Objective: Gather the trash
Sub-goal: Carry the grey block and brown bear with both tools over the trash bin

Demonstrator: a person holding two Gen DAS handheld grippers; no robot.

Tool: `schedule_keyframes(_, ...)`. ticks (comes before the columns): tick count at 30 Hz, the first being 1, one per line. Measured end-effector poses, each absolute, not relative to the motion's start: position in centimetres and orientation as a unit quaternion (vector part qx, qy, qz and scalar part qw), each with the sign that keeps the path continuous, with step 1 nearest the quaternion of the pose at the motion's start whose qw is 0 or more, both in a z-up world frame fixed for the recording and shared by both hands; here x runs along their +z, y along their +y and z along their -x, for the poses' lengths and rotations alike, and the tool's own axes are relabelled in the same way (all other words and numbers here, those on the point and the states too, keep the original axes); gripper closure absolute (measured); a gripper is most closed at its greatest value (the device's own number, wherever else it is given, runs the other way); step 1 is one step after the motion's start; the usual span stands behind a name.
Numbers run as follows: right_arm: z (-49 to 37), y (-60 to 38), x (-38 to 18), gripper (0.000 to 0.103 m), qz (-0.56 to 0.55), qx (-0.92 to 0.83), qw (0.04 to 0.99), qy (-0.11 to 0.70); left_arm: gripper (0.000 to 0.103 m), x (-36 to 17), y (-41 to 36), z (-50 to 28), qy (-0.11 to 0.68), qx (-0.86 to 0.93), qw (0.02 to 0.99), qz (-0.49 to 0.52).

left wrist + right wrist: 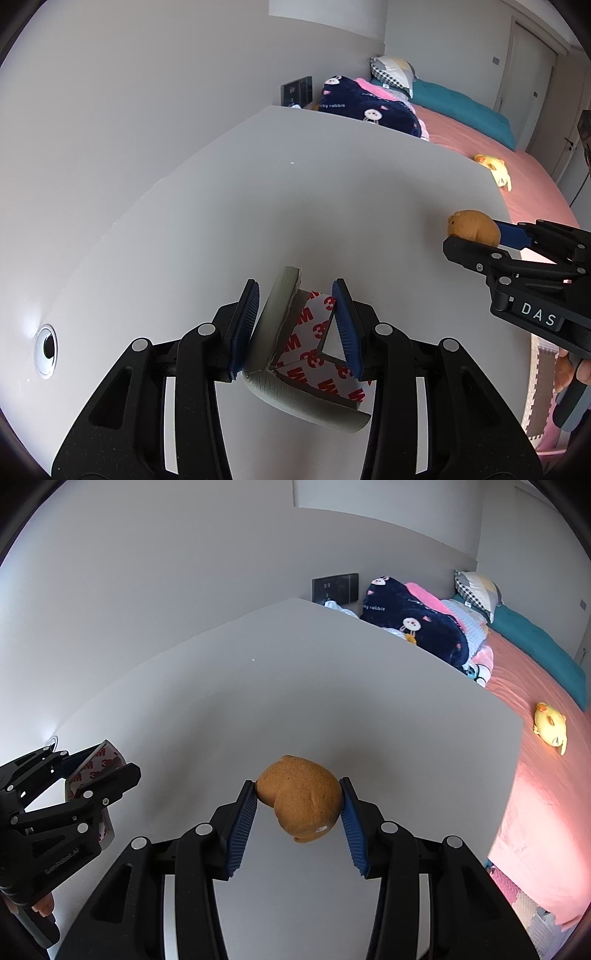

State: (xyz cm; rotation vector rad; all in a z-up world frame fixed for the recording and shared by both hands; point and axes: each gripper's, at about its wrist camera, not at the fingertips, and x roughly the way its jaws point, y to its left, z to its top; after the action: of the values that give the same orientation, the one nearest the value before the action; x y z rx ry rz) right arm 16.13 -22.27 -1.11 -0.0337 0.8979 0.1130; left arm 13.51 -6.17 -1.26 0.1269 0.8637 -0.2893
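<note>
My left gripper (295,325) is shut on a grey foam corner guard (280,332) with white and red 3M backing, held above the white table (221,206). It also shows at the left of the right wrist view (92,768). My right gripper (299,805) is shut on a brown squishy toy (301,797), held above the table. In the left wrist view that toy (472,226) sits between the right gripper's fingers (476,251) at the right edge.
A round cable hole (46,349) is in the table at the left. A wall runs behind the table. A bed with a pink sheet (546,775), a yellow plush (550,728) and a dark blue blanket (413,627) lies to the right.
</note>
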Motion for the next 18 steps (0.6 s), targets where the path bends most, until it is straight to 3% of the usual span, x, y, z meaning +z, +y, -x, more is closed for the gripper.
schedule_keyframes(18,-10.5,-26.7,0.4,0.056,0.006,0.025,0.907,0.421,0.062,-0.2,-11.7,-10.8,0.405,-0.178,0.894,-0.077)
